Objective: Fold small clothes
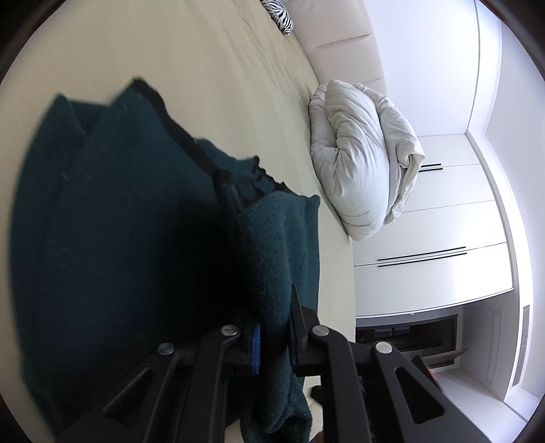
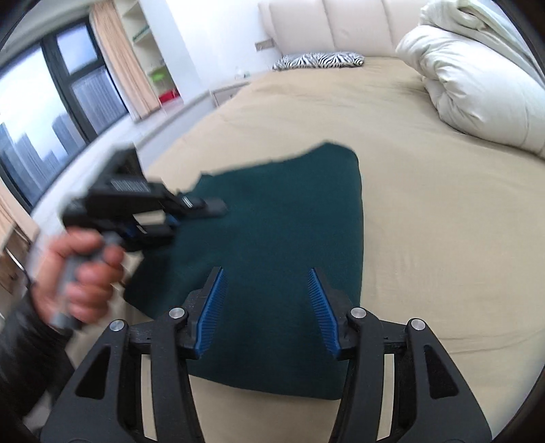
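Observation:
A dark teal knitted garment [image 2: 279, 211] lies folded on the beige bed sheet [image 2: 442, 238]. In the left wrist view the same garment [image 1: 119, 204] fills the left half, and a raised fold of it runs between the fingers of my left gripper [image 1: 262, 238], which is shut on it. The right wrist view shows the left gripper [image 2: 204, 204] blurred at the garment's left edge, with a person's hand [image 2: 81, 272] around its handle. My right gripper [image 2: 265, 272] hovers over the garment's near part, open, its blue pads [image 2: 213, 306] apart with nothing between them.
A bundled white duvet [image 2: 477, 78] sits at the bed's far right, next to the padded headboard [image 2: 340, 24]. A zebra-print pillow [image 2: 320, 60] lies at the head of the bed. A window [image 2: 44, 112] and curtains stand to the left, and white wardrobes [image 1: 425, 221] beyond the bed.

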The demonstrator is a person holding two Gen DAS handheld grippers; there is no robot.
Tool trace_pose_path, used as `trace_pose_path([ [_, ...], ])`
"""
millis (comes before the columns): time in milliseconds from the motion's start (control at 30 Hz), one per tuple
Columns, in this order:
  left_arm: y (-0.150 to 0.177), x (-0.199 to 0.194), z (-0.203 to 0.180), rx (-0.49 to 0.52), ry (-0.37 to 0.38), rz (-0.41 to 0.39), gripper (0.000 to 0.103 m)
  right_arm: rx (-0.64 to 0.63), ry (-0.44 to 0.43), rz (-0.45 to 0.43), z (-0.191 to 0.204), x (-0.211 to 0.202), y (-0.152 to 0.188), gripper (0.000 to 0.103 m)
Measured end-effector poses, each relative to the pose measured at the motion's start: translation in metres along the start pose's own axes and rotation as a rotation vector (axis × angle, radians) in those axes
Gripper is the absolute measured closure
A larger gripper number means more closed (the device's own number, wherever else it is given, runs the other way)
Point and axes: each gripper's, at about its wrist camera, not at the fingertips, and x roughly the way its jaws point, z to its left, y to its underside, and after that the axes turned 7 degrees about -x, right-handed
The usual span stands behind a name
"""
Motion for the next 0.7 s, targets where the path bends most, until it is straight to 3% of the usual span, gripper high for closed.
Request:
trace_pose_path([
  [300, -0.026, -0.055, 0.016, -0.006, -0.055, -0.071, 0.090, -0.139, -0.090, 0.076, 0.055, 0.063, 0.006, 0.055],
  [600, -0.045, -0.081, 0.041, -0.064, -0.082, -0.101, 0.090, -0.156, -0.180, 0.088, 0.073, 0.089, -0.003, 0.055],
  [700, -0.047, -0.077, 0.055, -0.079, -0.127, -0.096, 0.090, -0.147, -0.206, 0.105, 0.075, 0.096, 0.000, 0.054],
])
